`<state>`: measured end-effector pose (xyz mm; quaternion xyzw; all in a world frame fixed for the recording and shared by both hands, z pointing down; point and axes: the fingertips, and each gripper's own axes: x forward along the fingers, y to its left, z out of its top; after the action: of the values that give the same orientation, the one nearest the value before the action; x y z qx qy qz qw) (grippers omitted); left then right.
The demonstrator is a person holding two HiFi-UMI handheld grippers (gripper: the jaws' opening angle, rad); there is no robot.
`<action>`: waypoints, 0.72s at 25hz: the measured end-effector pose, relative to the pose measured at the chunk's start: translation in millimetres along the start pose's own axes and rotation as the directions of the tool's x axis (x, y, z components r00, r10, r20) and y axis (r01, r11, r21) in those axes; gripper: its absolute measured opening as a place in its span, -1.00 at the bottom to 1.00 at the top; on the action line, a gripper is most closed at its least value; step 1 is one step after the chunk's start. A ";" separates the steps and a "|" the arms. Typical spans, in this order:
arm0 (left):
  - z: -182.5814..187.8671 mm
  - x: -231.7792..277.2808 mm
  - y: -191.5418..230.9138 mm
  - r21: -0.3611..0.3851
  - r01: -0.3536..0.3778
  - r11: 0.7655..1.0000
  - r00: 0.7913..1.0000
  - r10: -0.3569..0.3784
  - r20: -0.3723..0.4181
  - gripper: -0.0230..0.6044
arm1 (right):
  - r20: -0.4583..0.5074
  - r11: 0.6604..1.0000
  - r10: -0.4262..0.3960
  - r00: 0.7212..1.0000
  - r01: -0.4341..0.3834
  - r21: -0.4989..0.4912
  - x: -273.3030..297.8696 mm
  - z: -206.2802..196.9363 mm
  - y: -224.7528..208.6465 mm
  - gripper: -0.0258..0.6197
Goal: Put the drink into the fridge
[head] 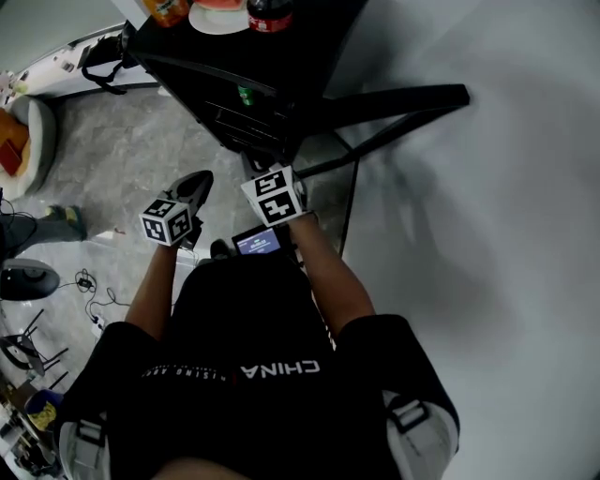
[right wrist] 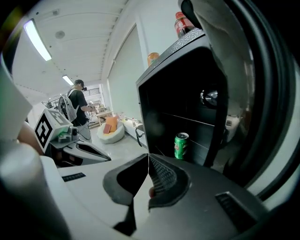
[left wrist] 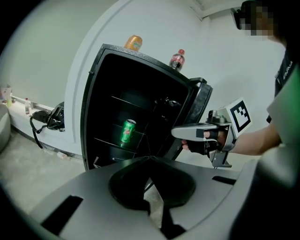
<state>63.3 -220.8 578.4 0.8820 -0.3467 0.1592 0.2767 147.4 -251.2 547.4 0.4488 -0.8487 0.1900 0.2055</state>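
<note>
So the little black fridge (left wrist: 87, 108) is standing wide open, its door (left wrist: 200, 99) swung out to the right as seen from the left gripper view. The drink is in there: a green can (left wrist: 128, 132) sits upright on a shelf in the lower part of the fridge, nothing touching it and both grippers well clear of it.

The left gripper (left wrist: 150, 158) has its jaws closed tip to tip with nothing between them. It's held out in front of the open fridge, pointing toward the inside. The right gripper (right wrist: 148, 157) is the same: jaws pressed together and empty. It's over by the door, and from the left gripper view its tip lines up with the door's edge. I honestly can't tell if it's touching the door or just in front of it.

On top of the fridge there are 3 things: an orange can (left wrist: 133, 43), a cola bottle (left wrist: 177, 59) with a red cap, and, from the head view, a plate (head: 217, 19) sitting between them.

1 other person (right wrist: 79, 101) is standing way off in the back of the room.
</note>
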 end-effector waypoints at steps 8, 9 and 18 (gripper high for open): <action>-13.6 -25.7 -3.6 0.031 0.020 0.999 0.999 -0.021 0.031 -0.89 | -0.005 0.999 -0.041 0.999 0.041 0.015 -11.6 -23.1 24.8 -0.87; -18.2 -33.1 -3.8 0.035 0.024 0.999 0.999 -0.025 0.038 -0.89 | -0.007 0.999 -0.049 0.999 0.049 0.019 -13.2 -28.1 31.7 -0.87; -67.1 -121.4 -7.0 0.062 0.079 0.995 0.992 -0.084 0.089 -0.89 | -0.014 0.982 -0.148 0.989 0.149 0.112 -32.5 -74.9 103.9 -0.87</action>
<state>-23.9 -112.8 571.8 0.9095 -0.3178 0.1173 0.2410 90.2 -136.5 579.3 0.5212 -0.8002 0.2231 0.1956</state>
